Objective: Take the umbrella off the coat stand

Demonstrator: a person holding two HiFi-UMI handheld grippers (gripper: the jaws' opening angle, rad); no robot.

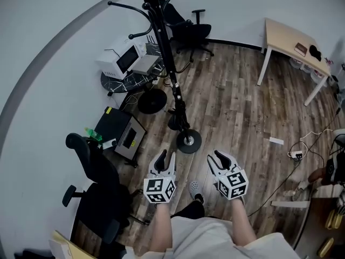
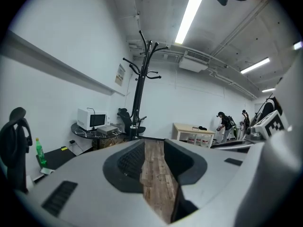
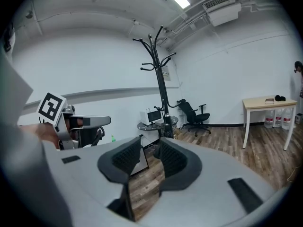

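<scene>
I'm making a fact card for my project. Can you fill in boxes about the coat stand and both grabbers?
Coat stand: upright on the wood floor, ahead of both grippers
Umbrella: cannot pick it out against the dark pole
Left gripper: jaws apart, empty
Right gripper: jaws apart, empty
Beside stand: microwave on round table

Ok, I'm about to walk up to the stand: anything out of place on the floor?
A power strip with loose cables lies on the floor at the right, a small white strip near it. Both are off to the right of the coat stand.
</scene>
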